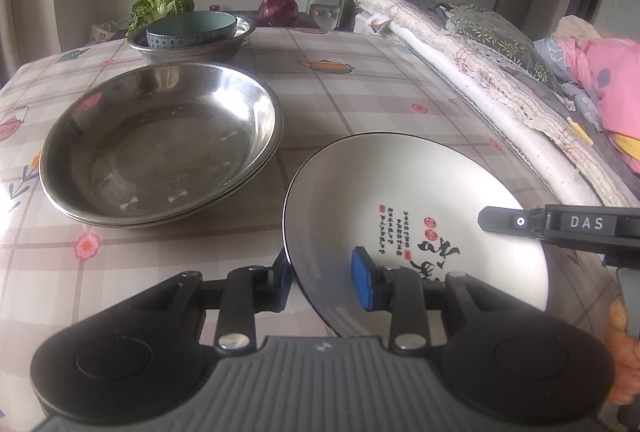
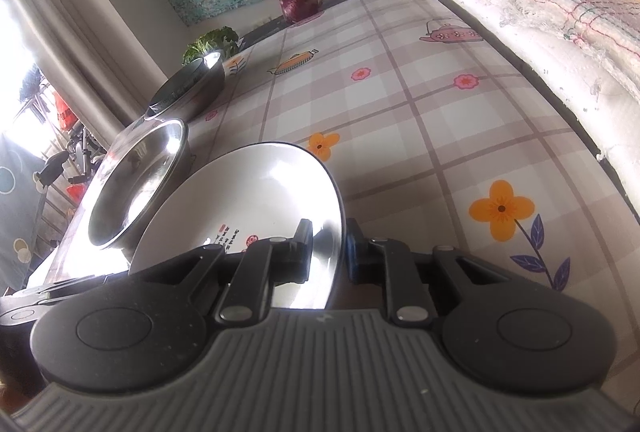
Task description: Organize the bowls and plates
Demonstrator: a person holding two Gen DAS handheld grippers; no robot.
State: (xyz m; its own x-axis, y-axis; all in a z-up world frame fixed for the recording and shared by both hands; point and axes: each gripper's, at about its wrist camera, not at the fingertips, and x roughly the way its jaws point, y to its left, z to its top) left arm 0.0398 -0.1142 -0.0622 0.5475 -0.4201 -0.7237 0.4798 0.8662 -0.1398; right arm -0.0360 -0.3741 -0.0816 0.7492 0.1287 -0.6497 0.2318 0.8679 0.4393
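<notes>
- Steel plates [image 1: 160,140] are sitting stacked at the left of the table [image 1: 360,92]; at least two rims are showing, one nested in the other.
- Behind them, a teal bowl [image 1: 192,28] is resting inside a steel basin [image 1: 224,46], near a cabbage [image 1: 160,6] and a red onion [image 1: 278,8] at the far edge.
- White ceramic plate [image 1: 400,200] with printed calligraphy is lying just right of the steel stack, apart from it, and appears tipped up.
- Left claw [image 1: 326,282] is straddling the plate's near-left rim: one blue pad [image 1: 362,284] inside the dish, the other finger outside. Jaws are partly spread; the pads do not look to be pressing the rim.
- Right claw [image 2: 328,252] is pinching the plate's right rim, jaws pressed nearly together on the edge.
- Judgement: the plate is probably heading for the steel stack.
- Risk: with only one firm grip on a glazed rim, the plate could be pivoting or slipping out once lifted.
- Risk: the left pads closing off-centre could be knocking the rim sideways.
- Risk: a low carry leftward could be clipping the steel rims and shifting the stack.
</notes>
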